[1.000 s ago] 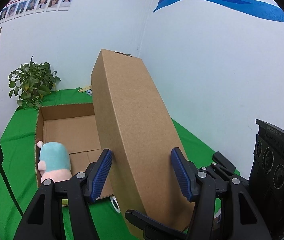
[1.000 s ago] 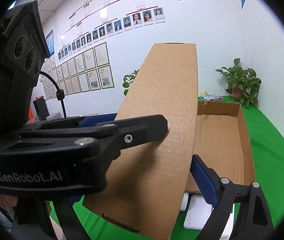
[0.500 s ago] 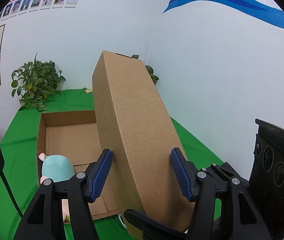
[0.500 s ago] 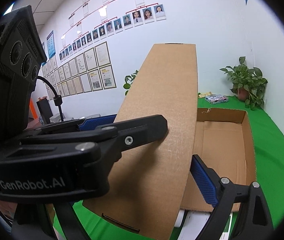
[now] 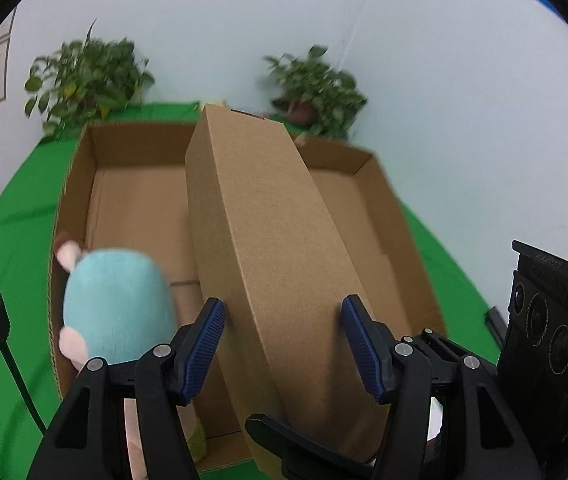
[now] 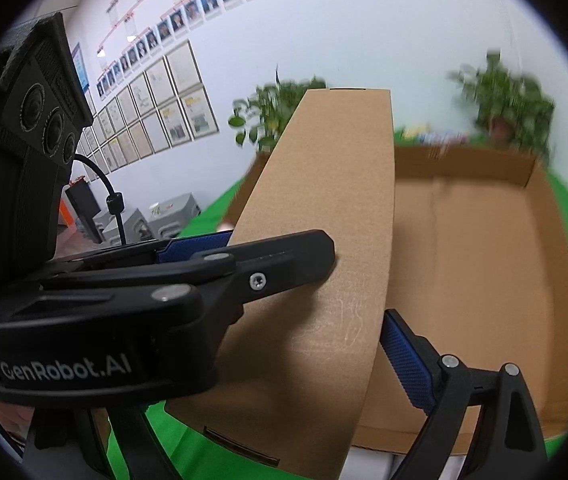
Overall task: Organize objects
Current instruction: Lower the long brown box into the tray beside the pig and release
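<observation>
Both grippers clamp one long closed cardboard box (image 5: 267,248) from its near end, and it hangs tilted over a big open cardboard tray (image 5: 368,208) that sits on the green-covered bench (image 5: 15,216).

In the left wrist view the left gripper (image 5: 284,348) fills the bottom of the frame. Its blue-padded fingers (image 5: 203,344) stand about halfway apart and press on the two narrow sides of the long box, which runs from the lower middle up to the centre of the frame, its far end reaching over the tray's back wall. At the lower left, inside the tray against its left wall, sits a soft toy (image 5: 115,304), pale blue with pink parts. The right gripper's black body shows at the right edge.

In the right wrist view the right gripper (image 6: 308,308) has its fingers spread wide across the box's broad faces. One black finger (image 6: 275,256) lies flat on the upper face in the middle of the frame and the blue pad of the other (image 6: 404,360) meets the box's lower edge at the lower right. The tray's bare brown floor opens to the right of the box.

Two potted plants (image 5: 87,76) stand behind the tray by the white wall, blurred. Rows of framed papers (image 6: 155,112) hang at the upper left of the right wrist view.
</observation>
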Available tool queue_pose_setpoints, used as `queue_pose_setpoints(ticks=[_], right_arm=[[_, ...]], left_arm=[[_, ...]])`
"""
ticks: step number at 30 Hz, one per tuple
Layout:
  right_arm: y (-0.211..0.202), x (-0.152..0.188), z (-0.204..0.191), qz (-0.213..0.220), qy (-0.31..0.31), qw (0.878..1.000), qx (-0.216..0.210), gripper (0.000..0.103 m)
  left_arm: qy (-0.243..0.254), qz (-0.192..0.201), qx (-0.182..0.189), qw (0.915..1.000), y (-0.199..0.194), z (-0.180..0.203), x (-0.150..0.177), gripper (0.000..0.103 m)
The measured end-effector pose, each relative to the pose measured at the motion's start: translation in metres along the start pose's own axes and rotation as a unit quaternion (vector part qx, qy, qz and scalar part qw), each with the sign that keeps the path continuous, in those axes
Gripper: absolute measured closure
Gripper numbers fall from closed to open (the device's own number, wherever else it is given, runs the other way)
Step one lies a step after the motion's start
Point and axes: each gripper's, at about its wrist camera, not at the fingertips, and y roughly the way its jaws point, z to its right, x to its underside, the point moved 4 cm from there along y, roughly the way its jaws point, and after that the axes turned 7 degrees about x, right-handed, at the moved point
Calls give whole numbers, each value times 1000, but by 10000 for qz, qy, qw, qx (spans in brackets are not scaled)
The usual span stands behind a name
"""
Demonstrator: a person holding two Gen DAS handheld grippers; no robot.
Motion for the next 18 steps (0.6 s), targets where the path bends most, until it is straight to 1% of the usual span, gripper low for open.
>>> queue_pose_setpoints(ticks=[1, 4, 7, 9, 13, 15, 17, 18], right_arm=[[13, 6, 3, -99, 95, 9999, -46, 11], [36, 20, 9, -265, 253, 9992, -141, 11], [48, 30, 13, -394, 360, 9984, -180, 11], [53, 36, 16, -518, 415, 9976, -221, 12], [51, 38, 19, -583, 391, 9972, -257, 12], [41, 38, 19, -614, 371, 9967, -384, 12], [30, 38, 19, -557, 333, 9970, -429, 12], [20, 39, 20, -509, 262, 9974, -448, 12]], left_arm=[[-67, -116, -30, 9999, 13, -13, 5, 45], [-246, -379, -122, 9989, 40, -35, 15, 45], [-299, -596, -188, 9976, 58, -46, 27, 45], [-315, -639, -219, 9972, 66, -57, 29, 46], [-293, -719, -274, 9966, 65, -60, 35, 47], [-306, -729, -308, 9964, 63, -63, 36, 52], [-507, -685, -212, 9961, 55, -67, 38, 52], [-578, -648, -226, 9960, 49, -68, 39, 52]])
